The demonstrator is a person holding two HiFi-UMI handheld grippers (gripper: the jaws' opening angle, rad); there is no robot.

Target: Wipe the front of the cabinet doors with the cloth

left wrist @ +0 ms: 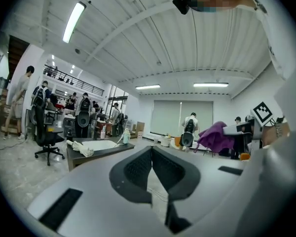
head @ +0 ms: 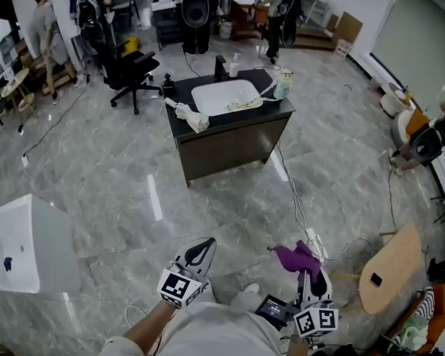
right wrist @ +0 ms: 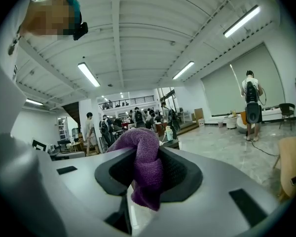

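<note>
A dark cabinet (head: pixel 233 143) with a white sink on top stands in the middle of the room, a few steps ahead of me, its door fronts facing me. My right gripper (head: pixel 312 274) is low at the right, shut on a purple cloth (head: pixel 294 256). The right gripper view shows the cloth (right wrist: pixel 144 168) bunched between the jaws and hanging down from them. My left gripper (head: pixel 201 251) is low at the centre, shut with nothing in it. In the left gripper view the cabinet (left wrist: pixel 87 157) lies off to the left and the cloth (left wrist: pixel 214 137) shows at the right.
A crumpled white towel (head: pixel 192 116) and a pale bottle (head: pixel 283 84) sit on the counter. A black office chair (head: pixel 130 70) stands behind and left of the cabinet. A white unit (head: pixel 22 247) is at my left, a wooden board (head: pixel 389 269) at my right. Cables cross the floor (head: pixel 300 206).
</note>
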